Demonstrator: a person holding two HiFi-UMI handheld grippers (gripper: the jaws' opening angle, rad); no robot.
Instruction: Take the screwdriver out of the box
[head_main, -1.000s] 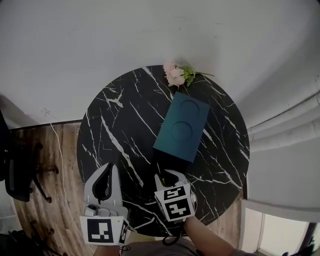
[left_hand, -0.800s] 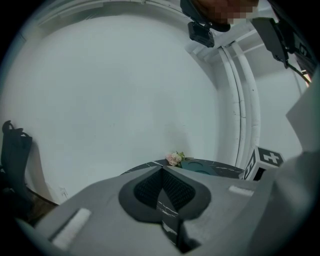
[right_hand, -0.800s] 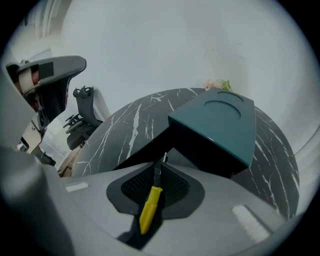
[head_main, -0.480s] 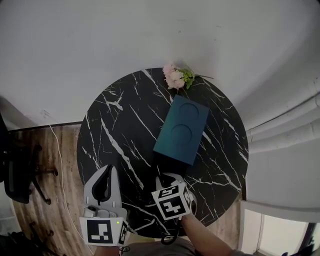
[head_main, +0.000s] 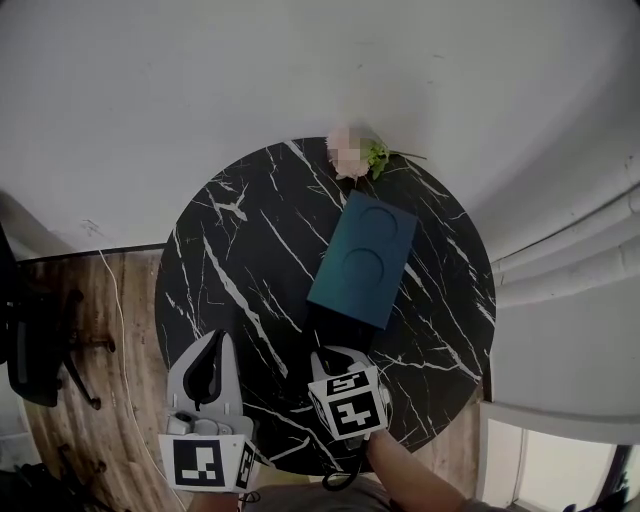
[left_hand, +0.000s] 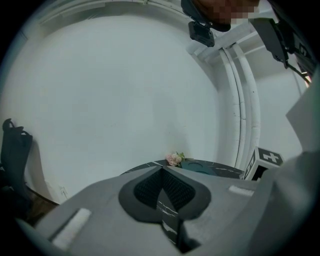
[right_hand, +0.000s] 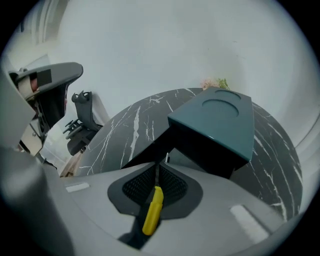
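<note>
The round black marble table (head_main: 230, 260) with white veins fills the middle of the head view. On it lies a teal box (head_main: 362, 258) with 2 round recesses in its top, and its dark open end faces the person. The left gripper (head_main: 222, 335) hovers over the table's near left edge, well apart from the box, its 2 jaws pressed together with nothing between them. The right gripper (head_main: 335, 352) points steeply down just before the box's open end. Its jaws have just been closing and now clamp the screwdriver (right_hand: 152, 210), whose yellow handle lies between the pads, the thin dark shaft aimed at the box's mouth. A small pink flower sprig (left_hand: 174, 159) lies at the table's far edge.
</note>
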